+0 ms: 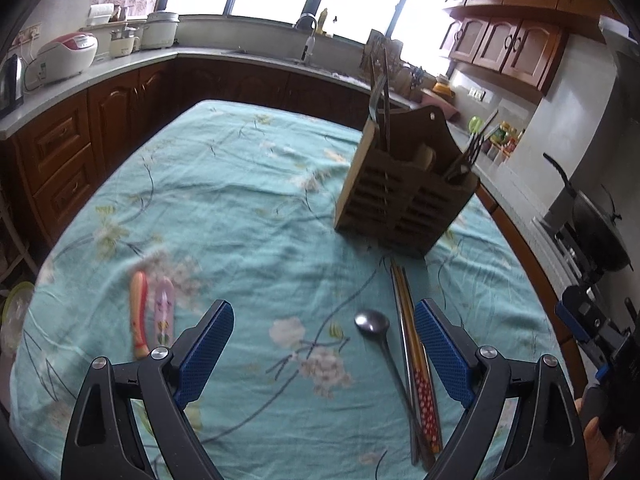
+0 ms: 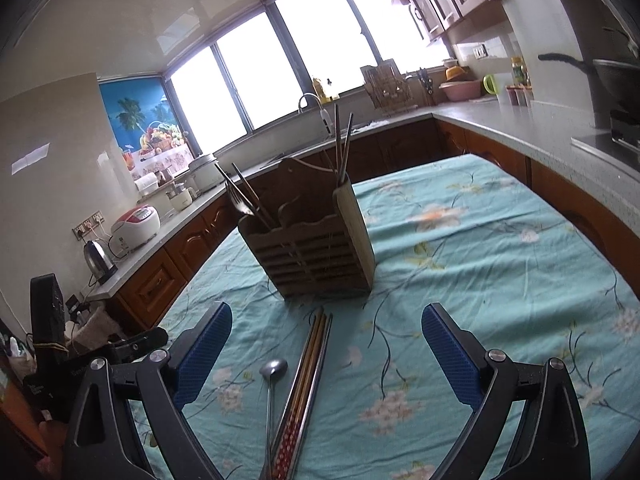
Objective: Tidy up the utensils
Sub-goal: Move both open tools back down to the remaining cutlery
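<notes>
Broadly, table: the table (image 1: 240, 208) wears a teal floral cloth, wrinkled throughout, and carries everything in play.
Caddy: the wooden utensil caddy (image 1: 404, 196) stands upright toward the far right of the table, already holding a fork and several chopsticks.
Left gripper: the left gripper (image 1: 324, 352) is released, jaws spread wide, nothing between the pads; it hangs over the near edge with the loose pieces below.
Right gripper: the right gripper (image 2: 326, 356) is likewise spread and empty, aimed at the caddy.
Chopsticks: a bundle of chopsticks (image 1: 416, 364) lies near the near edge, tips pointing at the caddy base.
Spoon: a metal spoon (image 1: 372, 322) rests just beside the bundle, bowl toward the caddy.
Small spoons: an orange spoon (image 1: 138, 312) and a pink spoon (image 1: 164, 312) sit by the near left edge, blurred.
Risk: likely the thin chopsticks roll apart or slip on the loose cloth if pinched off-centre; the spoon handle lies so close that a grab may catch both.
Risk two: a tall caddy could tip if an entering utensil strikes its rim.
</notes>
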`<state>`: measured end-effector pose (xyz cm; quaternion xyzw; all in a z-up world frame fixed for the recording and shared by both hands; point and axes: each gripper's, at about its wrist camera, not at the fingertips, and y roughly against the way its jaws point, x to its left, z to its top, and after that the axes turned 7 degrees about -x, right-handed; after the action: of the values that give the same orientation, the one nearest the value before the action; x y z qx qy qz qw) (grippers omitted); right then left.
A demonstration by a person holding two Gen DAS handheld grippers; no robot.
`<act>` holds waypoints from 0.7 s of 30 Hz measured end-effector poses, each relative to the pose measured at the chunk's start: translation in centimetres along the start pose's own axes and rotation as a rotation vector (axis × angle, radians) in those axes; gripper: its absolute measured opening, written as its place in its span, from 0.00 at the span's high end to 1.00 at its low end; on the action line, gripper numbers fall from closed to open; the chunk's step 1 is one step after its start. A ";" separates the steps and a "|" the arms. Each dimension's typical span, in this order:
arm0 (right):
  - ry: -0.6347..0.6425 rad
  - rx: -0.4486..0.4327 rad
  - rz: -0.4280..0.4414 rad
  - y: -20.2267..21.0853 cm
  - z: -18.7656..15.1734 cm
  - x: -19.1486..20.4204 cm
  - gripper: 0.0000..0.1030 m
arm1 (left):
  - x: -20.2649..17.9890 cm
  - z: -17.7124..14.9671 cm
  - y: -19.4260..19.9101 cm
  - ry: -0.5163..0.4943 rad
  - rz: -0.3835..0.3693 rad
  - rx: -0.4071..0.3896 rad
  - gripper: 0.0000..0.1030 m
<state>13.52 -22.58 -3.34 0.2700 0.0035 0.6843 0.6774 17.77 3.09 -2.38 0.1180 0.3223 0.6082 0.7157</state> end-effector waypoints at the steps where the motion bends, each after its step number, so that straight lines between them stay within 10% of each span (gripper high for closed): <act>1: 0.001 0.004 -0.003 0.0 -0.2 -0.1 0.06 | -0.2 -0.3 -0.1 -0.004 -0.002 0.011 0.11; 21: -0.023 0.122 -0.030 -3.0 -2.1 -2.1 0.07 | -4.0 -1.7 -7.1 -0.115 0.002 0.171 0.24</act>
<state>15.37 -23.53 -7.05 0.3185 0.0417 0.6694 0.6699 22.14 -2.77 -6.40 0.2136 0.3312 0.5712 0.7200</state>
